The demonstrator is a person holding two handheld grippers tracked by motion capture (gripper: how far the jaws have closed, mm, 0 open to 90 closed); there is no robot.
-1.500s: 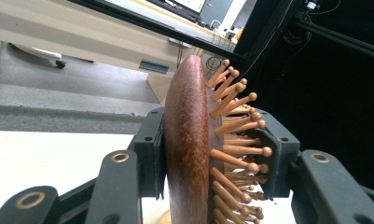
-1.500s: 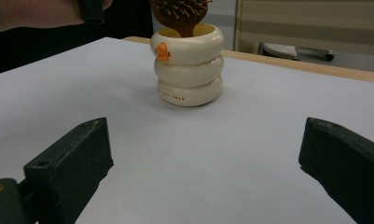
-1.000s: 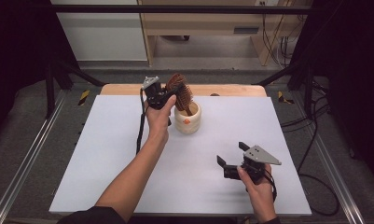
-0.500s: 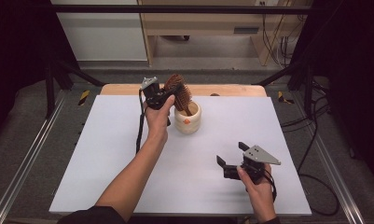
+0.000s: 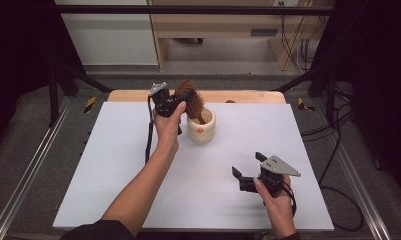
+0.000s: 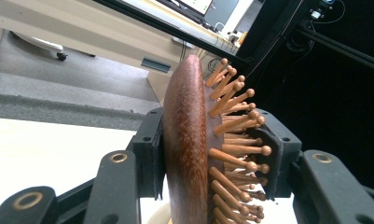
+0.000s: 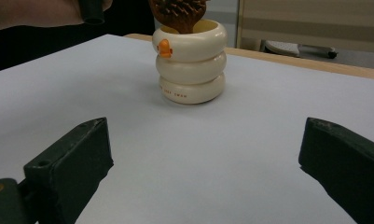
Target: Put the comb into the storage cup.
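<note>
My left tool (image 5: 174, 102) is clamped on the head of the wooden hairbrush (image 5: 190, 102), one pad on its smooth back, the other on the bristles. The brush handle stands in the cream ringed cup (image 5: 202, 127) near the tabletop's (image 5: 113, 165) far edge. My right tool (image 5: 248, 175) is spread wide, holding nothing, well apart from the cup. The right gripper view shows the cup's orange beak (image 7: 164, 48) and small orange lettering, too small to read.

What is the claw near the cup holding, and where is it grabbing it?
The left claw grips the brown wooden hairbrush by its oval head, back and bristles between the jaws; the handle dips into the cream ringed cup.
</note>
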